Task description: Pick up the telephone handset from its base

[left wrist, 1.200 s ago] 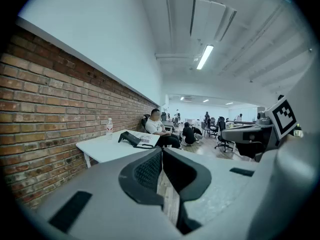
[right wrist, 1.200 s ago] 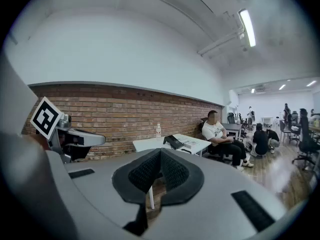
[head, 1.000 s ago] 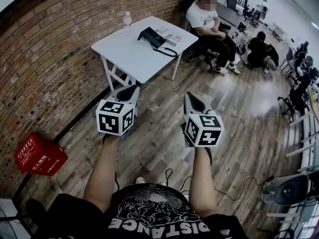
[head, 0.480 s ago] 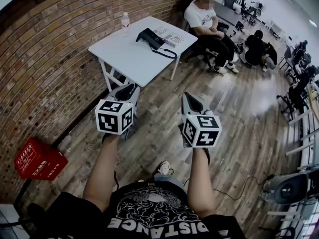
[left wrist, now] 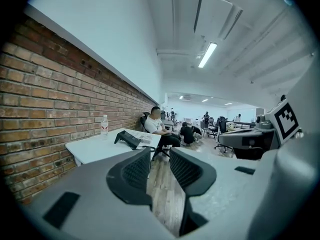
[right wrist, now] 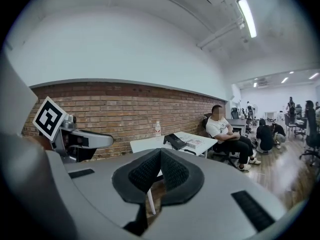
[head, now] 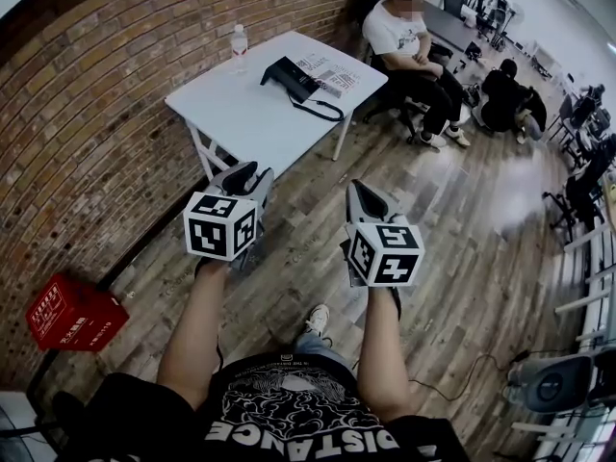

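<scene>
Telephone handset [head: 280, 68] lies on its base [head: 303, 82] on the white tabletop [head: 241, 114] at 12 o'clock, well apart from me. My left tongs [head: 246, 174] are opening, nothing between them; my right tongs [head: 371, 192] are pressed together, empty. I judge approach, grasp and lift all remain.

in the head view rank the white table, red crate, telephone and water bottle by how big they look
1. white table
2. red crate, helped by being nearer the camera
3. telephone
4. water bottle
</scene>
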Motion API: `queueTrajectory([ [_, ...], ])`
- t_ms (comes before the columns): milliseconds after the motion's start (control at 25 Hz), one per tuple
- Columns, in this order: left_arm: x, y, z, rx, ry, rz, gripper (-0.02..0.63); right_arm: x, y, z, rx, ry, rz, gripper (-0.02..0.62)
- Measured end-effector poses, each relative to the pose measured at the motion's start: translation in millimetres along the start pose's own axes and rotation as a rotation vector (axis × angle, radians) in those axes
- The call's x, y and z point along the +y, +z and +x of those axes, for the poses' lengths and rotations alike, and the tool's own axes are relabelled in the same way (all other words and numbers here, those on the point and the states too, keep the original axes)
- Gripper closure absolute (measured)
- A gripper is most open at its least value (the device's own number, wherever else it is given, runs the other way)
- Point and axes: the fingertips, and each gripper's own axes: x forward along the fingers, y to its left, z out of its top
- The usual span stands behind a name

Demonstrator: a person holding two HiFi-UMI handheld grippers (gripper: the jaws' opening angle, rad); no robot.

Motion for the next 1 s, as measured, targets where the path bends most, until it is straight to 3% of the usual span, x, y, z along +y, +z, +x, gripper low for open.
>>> queueTrajectory([
  [680,2.8,37.8,166.6,0.036,0.101,-0.024,0.471,-135.0,34.1,112.3,0.004,0.117,-0.012,0.595],
  [1000,7.4,43.5,214.4,0.057,0.157,-0.013,0.462,-169.0,37.9,150.3,0.013,0.184,-0.022,0.595],
])
